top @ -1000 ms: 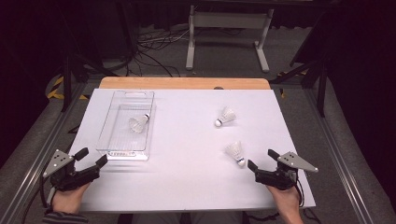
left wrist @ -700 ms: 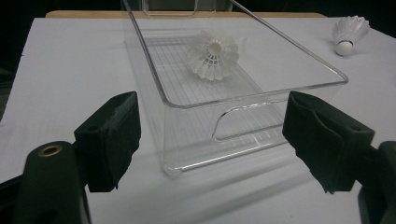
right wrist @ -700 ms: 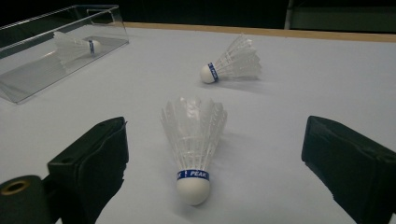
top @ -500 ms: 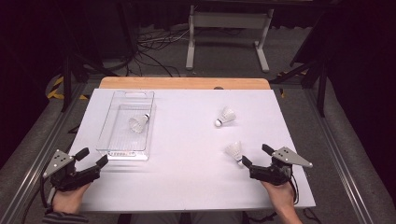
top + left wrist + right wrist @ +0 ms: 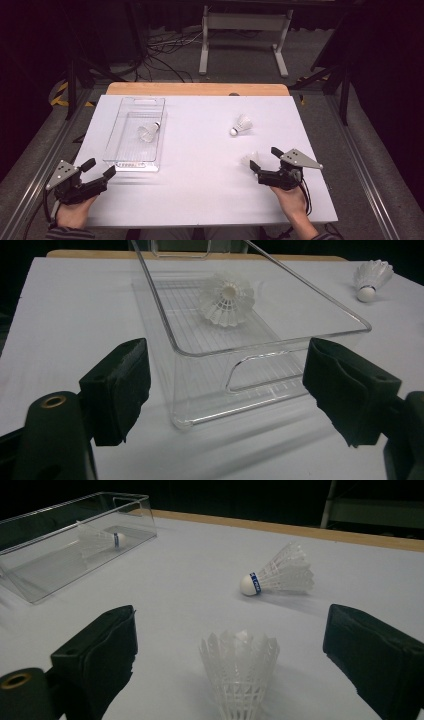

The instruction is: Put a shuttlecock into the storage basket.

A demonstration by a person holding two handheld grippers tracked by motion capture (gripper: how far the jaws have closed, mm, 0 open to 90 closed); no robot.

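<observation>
No wording can be read anywhere; the shuttlecock lying at about one o'clock in the right gripper view carries a blue band with pale lettering around its cork, too small to make out; the shuttlecock in the clear tray bears a like band, equally illegible.

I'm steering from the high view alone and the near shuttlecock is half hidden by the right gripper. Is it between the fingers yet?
Observer: Yes. In the right gripper view the near shuttlecock lies between the open fingers of the right gripper, with a gap on each side.
Operator: Which way does its cork point?
Observer: Away from the gripper; the open skirt faces the camera.
Operator: Any marking on the far shuttlecock?
Observer: The far shuttlecock has a blue band around its cork.
Operator: And the left gripper?
Observer: The left gripper is open, facing the handle cut-out in the near end wall of the clear bin, not touching it.
</observation>
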